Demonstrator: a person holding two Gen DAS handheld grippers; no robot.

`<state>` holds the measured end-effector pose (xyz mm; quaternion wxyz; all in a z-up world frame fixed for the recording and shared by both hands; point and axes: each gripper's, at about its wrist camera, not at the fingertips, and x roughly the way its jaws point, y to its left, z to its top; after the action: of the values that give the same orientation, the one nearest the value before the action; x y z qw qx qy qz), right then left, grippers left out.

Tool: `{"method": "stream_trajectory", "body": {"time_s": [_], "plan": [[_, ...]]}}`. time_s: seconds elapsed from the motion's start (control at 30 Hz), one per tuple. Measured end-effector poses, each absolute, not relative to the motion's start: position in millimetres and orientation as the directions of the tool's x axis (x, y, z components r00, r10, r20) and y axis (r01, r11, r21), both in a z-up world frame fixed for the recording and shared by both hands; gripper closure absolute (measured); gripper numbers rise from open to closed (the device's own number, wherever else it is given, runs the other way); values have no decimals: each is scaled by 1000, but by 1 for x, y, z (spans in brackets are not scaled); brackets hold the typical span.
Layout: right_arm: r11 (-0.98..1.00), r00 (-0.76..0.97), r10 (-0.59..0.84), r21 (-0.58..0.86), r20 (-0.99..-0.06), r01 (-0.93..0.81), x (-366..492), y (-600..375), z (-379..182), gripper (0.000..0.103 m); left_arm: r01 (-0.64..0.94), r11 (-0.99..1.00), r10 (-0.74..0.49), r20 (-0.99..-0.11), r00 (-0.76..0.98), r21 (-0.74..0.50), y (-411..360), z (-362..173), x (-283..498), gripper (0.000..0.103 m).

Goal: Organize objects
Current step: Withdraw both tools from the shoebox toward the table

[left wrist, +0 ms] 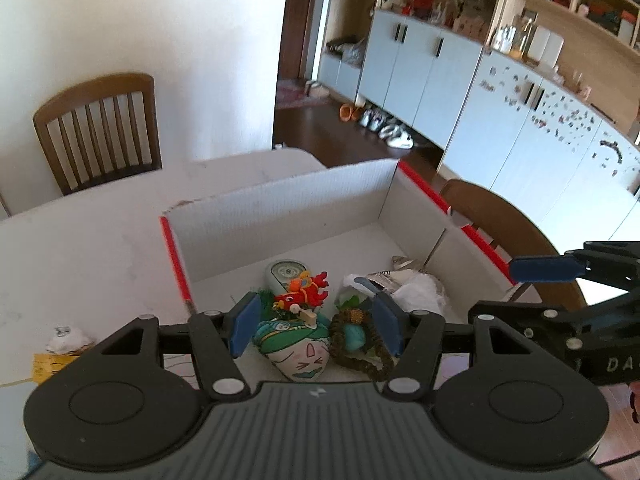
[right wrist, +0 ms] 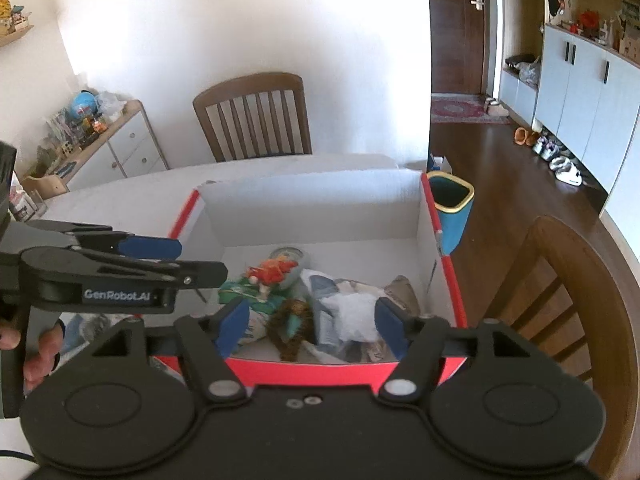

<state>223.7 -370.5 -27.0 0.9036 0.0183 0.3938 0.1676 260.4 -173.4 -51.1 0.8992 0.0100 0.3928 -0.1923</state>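
Box (left wrist: 280, 200) holding toys beneath my left gripper (left wrist: 316, 326) and right gripper (right wrist: 308, 326), both released and empty; crowded together, they could collide.

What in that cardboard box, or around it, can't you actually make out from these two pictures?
- Round dial object, left wrist view: half covered by the red dragon toy, face too small to read.
- Yellow paper on the table, left wrist view: cut off by the gripper body.
- White crumpled bag, right wrist view: contents hidden, blurred.
- Box near corners, both views: blocked by the gripper bodies.
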Motion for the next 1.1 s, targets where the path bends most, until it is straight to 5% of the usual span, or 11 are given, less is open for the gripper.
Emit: {"method": "stream_trajectory", "body": {"time_s": [0.47, 1.03, 1.1], "plan": [[958, 675, 278, 149, -683, -243, 193, -317, 1, 20, 333, 932, -346, -632, 694, -145, -97, -15, 217, 29], [954, 692, 281, 114, -665, -278, 157, -226, 5, 2, 268, 949, -309, -645, 699, -164, 10, -30, 182, 16], [952, 690, 285, 113, -665, -284, 154, -217, 3, 2, 269, 948, -314, -646, 696, -171, 21, -34, 179, 8]]}}
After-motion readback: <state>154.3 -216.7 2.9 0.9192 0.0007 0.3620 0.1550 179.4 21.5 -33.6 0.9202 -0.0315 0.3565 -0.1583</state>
